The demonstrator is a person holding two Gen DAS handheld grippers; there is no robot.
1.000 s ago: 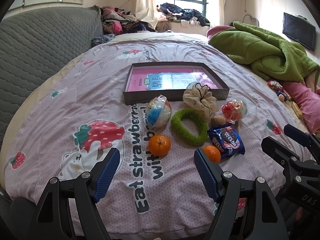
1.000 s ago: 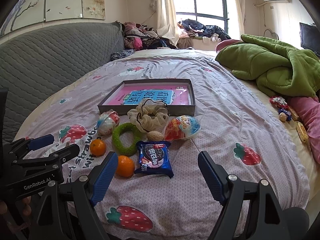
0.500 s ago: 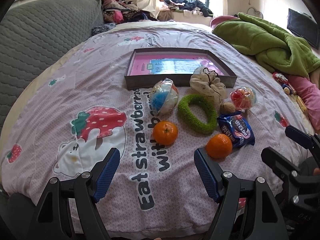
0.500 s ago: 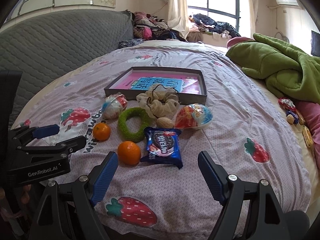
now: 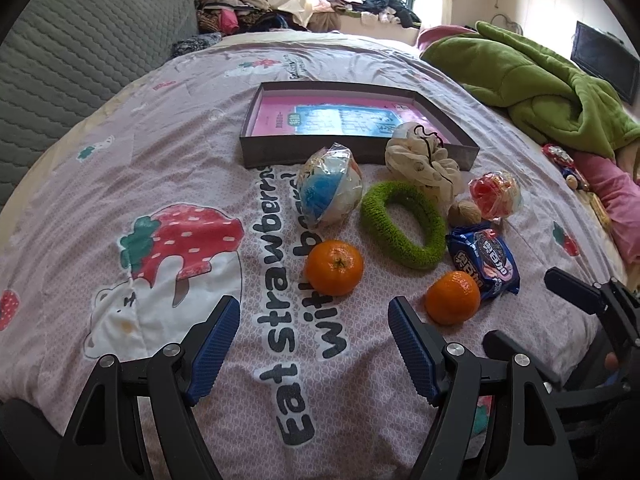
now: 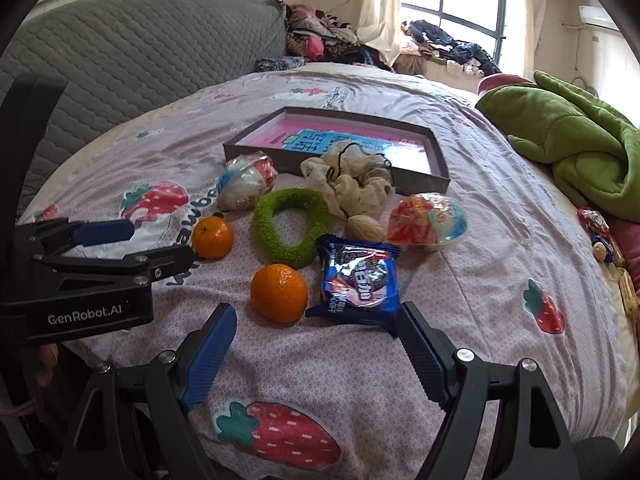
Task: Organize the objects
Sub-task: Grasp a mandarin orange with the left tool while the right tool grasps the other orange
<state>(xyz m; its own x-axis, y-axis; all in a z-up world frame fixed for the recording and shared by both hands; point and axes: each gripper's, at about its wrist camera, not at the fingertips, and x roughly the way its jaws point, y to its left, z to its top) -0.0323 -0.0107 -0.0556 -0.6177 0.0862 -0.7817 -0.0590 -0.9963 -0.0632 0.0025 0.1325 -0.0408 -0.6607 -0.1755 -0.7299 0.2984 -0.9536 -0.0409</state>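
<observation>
Both grippers hover with jaws wide and empty: the left gripper [image 5: 312, 332] low in its frame, the right gripper [image 6: 316, 340] likewise. At mid-frame on the bed [image 6: 500, 216], just in front of the box [image 5: 256, 156], lie two oranges [image 5: 334, 267] [image 6: 279, 293], a cookie pack [image 6: 360, 284], a green ring [image 5: 402, 224] and a scrunchie [image 6: 352, 184]. The oranges look firm but rollable — best pinched across the middle; the pack is probably light, crinkly and slippery — take it by an edge.

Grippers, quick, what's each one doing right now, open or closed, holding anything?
Left gripper: open, holding nothing, just short of an orange.
Right gripper: open, holding nothing, near the other orange and the cookie packet.
</observation>
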